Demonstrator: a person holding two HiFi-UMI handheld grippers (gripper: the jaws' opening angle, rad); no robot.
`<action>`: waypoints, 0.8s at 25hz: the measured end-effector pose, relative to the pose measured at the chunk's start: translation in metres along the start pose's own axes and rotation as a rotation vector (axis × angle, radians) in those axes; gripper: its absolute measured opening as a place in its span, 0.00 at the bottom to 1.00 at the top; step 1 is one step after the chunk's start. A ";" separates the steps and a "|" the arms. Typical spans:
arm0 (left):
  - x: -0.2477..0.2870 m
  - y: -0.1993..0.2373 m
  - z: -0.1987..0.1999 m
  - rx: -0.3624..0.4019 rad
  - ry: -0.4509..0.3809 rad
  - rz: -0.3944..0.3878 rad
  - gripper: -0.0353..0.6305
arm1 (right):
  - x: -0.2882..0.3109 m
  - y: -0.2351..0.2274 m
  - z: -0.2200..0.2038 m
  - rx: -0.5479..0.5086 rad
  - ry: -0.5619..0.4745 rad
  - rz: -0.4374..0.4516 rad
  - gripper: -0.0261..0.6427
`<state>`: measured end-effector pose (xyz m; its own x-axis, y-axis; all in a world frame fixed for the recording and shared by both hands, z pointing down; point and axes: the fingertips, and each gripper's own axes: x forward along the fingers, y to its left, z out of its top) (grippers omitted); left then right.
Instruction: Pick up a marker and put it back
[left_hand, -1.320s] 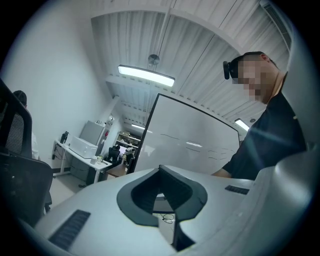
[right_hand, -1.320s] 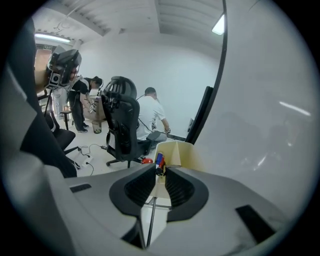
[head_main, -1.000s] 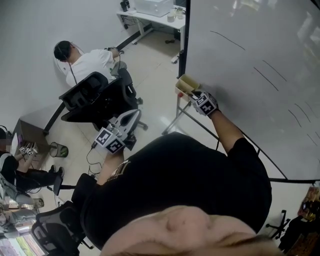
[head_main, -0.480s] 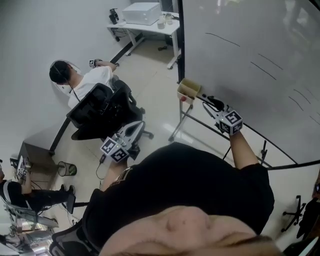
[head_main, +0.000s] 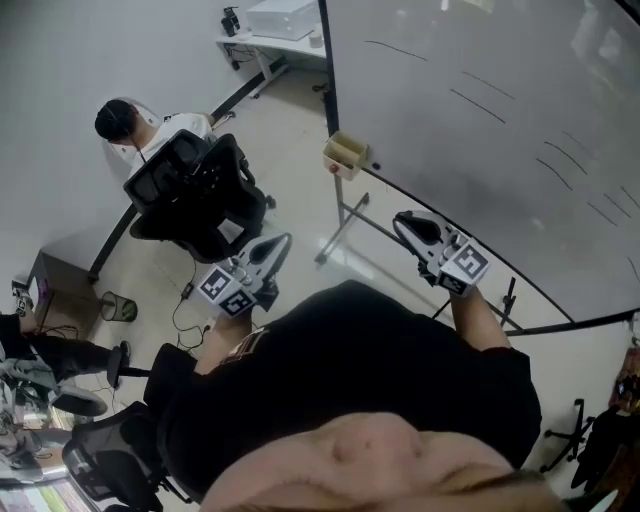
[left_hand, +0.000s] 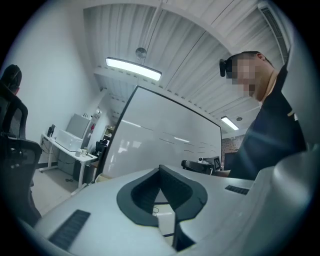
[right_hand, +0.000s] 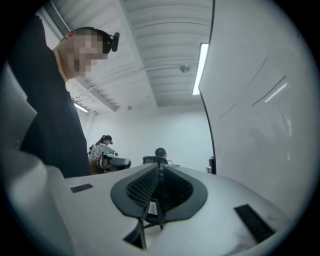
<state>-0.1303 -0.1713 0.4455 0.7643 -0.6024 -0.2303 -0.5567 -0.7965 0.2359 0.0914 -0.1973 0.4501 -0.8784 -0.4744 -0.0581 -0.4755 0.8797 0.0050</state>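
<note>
Although no marker can be made out in any view, the tan box (head_main: 346, 152) at the far-left end of the whiteboard's (head_main: 480, 150) lower edge is the likeliest place for it. Its long axis cannot be told.

That box lies far and left of the right gripper (head_main: 408, 228), along the line of the board's edge. This gripper is held out just beside the board with its nose pointing roughly that way. Its jaws are closing and are nearly together, with nothing between them.

The left gripper (head_main: 278, 245) hangs low on the left, close to the body and well apart from the board, aimed towards the far right. Its jaws are together and empty.

I judge the right gripper the nearer and better lined up. It would have to open its jaws again and travel far-left to reach the box.
</note>
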 end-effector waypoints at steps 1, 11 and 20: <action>0.006 -0.021 -0.008 -0.008 -0.004 -0.001 0.05 | -0.018 0.014 0.003 0.004 0.001 0.018 0.10; 0.033 -0.148 -0.043 -0.030 0.022 -0.079 0.05 | -0.132 0.090 0.000 0.066 0.014 0.025 0.04; -0.025 -0.136 -0.024 0.005 0.037 -0.097 0.05 | -0.106 0.119 0.004 0.146 -0.066 -0.058 0.04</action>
<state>-0.0659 -0.0467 0.4415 0.8261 -0.5204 -0.2163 -0.4813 -0.8511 0.2096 0.1280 -0.0421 0.4530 -0.8423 -0.5257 -0.1190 -0.5090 0.8484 -0.1453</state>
